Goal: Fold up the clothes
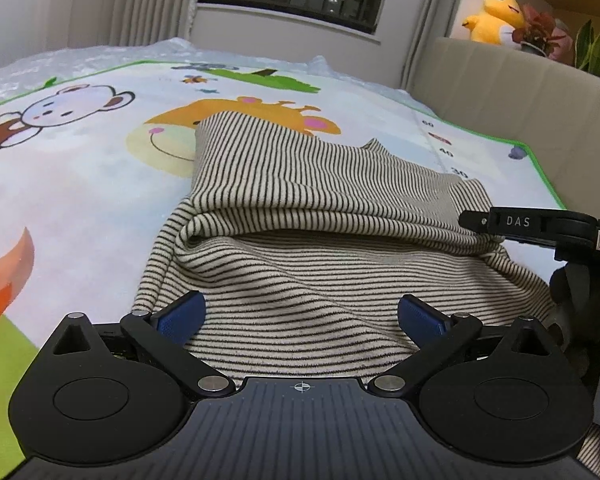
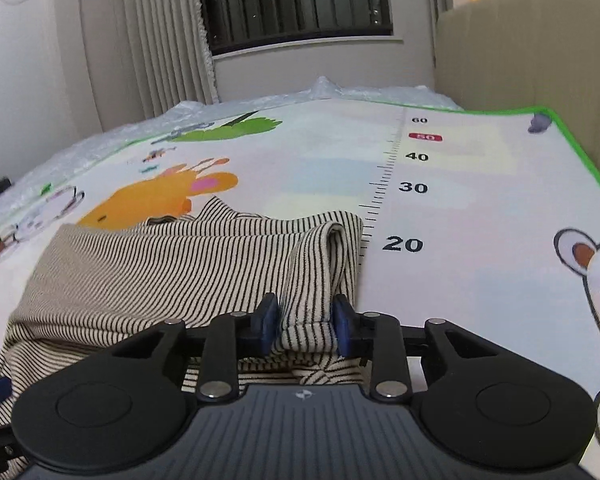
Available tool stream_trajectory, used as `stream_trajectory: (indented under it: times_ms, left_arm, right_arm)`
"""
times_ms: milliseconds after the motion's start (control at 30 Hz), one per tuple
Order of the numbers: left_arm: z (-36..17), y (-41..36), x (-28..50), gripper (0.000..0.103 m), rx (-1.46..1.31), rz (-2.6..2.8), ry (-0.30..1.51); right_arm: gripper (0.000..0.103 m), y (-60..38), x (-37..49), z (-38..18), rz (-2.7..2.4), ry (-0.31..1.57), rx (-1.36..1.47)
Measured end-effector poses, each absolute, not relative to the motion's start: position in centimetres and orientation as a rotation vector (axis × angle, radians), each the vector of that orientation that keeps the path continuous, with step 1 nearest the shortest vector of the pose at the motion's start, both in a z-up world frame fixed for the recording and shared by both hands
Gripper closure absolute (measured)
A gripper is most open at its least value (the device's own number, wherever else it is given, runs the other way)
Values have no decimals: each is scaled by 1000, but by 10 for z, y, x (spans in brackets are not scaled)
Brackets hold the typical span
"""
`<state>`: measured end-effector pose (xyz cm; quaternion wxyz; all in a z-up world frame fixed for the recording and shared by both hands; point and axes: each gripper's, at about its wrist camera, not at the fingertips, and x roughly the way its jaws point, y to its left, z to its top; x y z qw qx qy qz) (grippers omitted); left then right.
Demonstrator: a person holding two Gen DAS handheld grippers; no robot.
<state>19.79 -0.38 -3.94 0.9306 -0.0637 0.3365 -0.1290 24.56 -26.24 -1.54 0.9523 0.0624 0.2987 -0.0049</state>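
Note:
A cream garment with thin dark stripes (image 1: pixel 300 216) lies partly folded on a cartoon play mat (image 1: pixel 80 184), its far half doubled over toward me. My left gripper (image 1: pixel 300 314) is open, its blue pads wide apart above the garment's near edge, holding nothing. My right gripper (image 2: pixel 306 318) is shut on a bunched fold of the striped garment (image 2: pixel 172 268) at its right edge, near the mat's "20" mark. The right gripper's black finger also shows in the left wrist view (image 1: pixel 500 222), at the garment's right side.
The play mat (image 2: pixel 480 208) covers a bed, with crinkled plastic along its far edge. A beige padded headboard (image 1: pixel 500 92) runs along the right, with a yellow plush toy (image 1: pixel 492 18) and potted plants on top. A curtain and barred window stand behind.

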Motion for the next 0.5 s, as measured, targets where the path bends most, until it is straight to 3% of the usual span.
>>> stream_trajectory:
  times_ms: [67, 200, 300, 500]
  left_arm:
    - [-39, -5, 199, 0, -121, -265, 697]
    - [-37, -10, 203, 0, -69, -278, 736]
    - [-18, -7, 216, 0, -103, -358, 754]
    - [4, -5, 244, 0, -102, -359, 521]
  right_arm:
    - [70, -265, 245, -17, -14, 601, 143]
    - [52, -278, 244, -25, -13, 603, 225]
    - [51, -285, 247, -30, -1, 606, 273]
    - [50, -289, 246, -30, 10, 604, 292]
